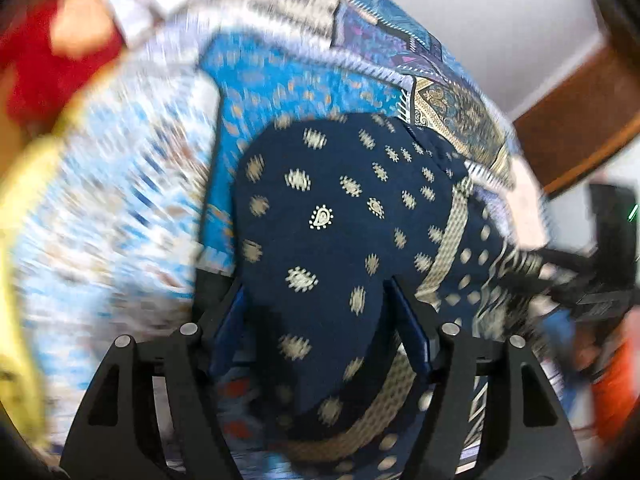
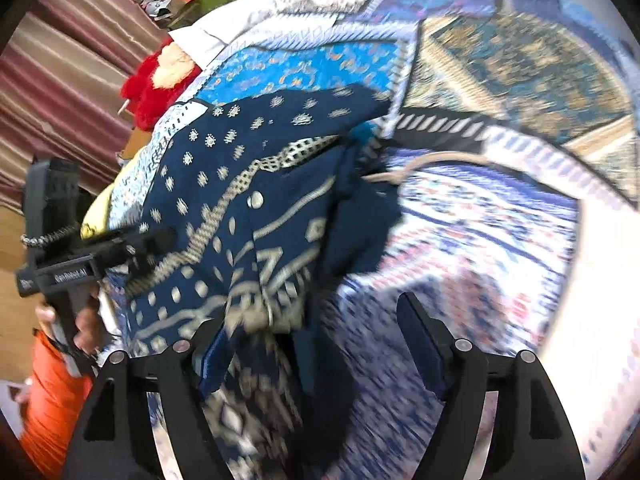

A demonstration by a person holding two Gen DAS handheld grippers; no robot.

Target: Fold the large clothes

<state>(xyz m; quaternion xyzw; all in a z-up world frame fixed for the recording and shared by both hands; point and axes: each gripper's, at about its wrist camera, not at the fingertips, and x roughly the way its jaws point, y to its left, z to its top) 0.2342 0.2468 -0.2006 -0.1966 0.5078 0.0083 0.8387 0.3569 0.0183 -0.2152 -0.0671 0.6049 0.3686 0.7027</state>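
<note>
On the patchwork bedspread [image 2: 500,216]: navy printed garment [image 1: 332,220] bunched. Left tool [image 1: 320,312] open, cloth between jaws; right tool [image 2: 316,328] open, jaws apart.

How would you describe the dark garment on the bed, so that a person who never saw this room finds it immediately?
Start from the patchwork bedspread of blue, white and gold panels. On it, near the bright blue panel, lies the navy garment. It is the only dark piece, dotted with small cream paisley motifs and crossed by a cream patterned band.
</note>
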